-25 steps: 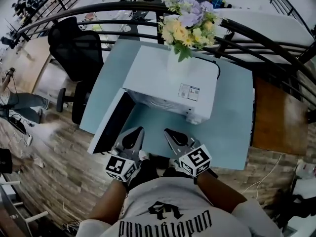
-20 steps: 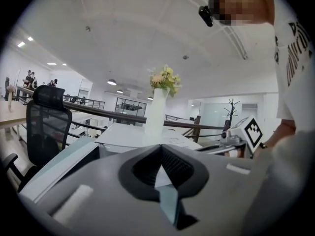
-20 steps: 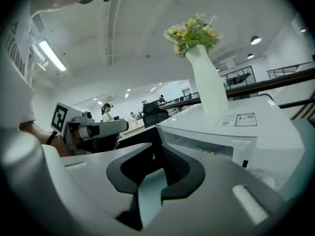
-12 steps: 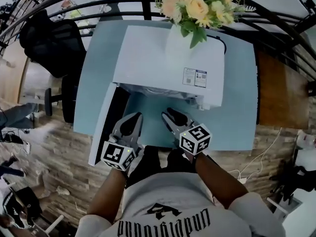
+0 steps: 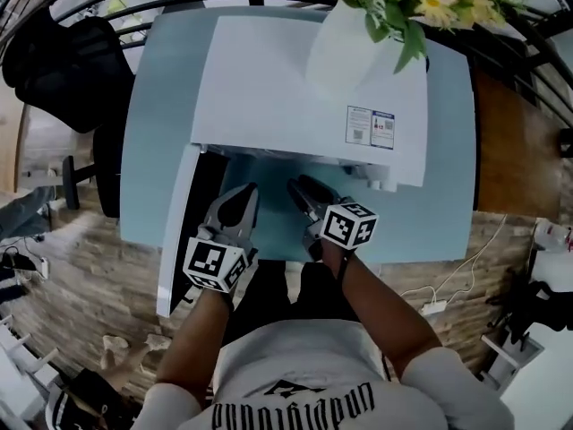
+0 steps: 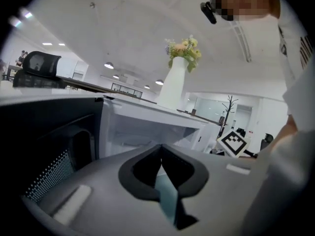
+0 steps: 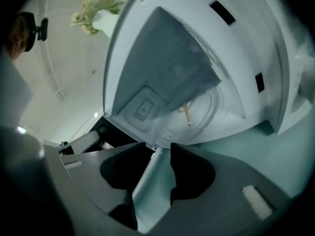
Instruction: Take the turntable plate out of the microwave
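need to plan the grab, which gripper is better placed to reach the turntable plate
Right. The right gripper faces the turntable plate inside the microwave; its fingers have just been opening, nothing between them. The left gripper is shut, beside the open door.

The turntable plate (image 7: 206,107) looks clear glass, the microwave (image 5: 295,88) smooth white.

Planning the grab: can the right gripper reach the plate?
Probably yes: the door stands open, and the right gripper, jaws just opening and empty, faces the plate with nothing blocking.
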`<state>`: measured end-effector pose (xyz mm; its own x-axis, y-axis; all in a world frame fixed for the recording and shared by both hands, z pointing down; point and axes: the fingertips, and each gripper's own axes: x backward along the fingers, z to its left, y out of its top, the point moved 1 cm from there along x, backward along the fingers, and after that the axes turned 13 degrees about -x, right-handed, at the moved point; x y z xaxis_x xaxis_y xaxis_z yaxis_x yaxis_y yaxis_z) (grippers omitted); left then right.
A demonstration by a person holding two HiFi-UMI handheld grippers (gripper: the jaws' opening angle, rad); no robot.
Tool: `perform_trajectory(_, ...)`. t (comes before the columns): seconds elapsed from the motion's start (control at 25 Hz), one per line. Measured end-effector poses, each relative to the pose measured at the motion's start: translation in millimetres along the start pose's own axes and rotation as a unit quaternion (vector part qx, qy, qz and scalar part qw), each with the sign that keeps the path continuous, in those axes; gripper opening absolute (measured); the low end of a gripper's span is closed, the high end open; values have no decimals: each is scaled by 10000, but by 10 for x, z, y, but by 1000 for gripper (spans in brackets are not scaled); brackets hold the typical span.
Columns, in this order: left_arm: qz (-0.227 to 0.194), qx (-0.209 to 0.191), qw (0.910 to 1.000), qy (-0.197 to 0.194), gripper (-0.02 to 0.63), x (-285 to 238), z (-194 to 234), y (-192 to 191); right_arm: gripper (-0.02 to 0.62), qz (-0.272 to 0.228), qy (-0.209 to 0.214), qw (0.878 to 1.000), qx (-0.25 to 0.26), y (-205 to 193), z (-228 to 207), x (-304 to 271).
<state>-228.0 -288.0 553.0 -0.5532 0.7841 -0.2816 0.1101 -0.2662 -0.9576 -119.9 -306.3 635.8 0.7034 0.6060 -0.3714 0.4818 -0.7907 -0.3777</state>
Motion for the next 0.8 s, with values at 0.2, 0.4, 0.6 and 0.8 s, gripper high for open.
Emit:
perform_trajectory(0.2,84,98,9999,-19,51,-97,49,-198,146,-277,-13,9935,-1105,-26,-299,-179)
perform_trajectory(0.4,137,188,9997,30,51,-136,112,-349,148,-604,137,9761,-2083,-42,-442,-325)
perform_trajectory(0.6,183,243,9995,34,51,-190,132,-456,150,-853,367,9615,-2585,-19,-480,-443)
perform_trajectory(0.8,207,293,9994,15,51,-221,134,-519,150,-1070,526,9428,-3112,7,-544,-528)
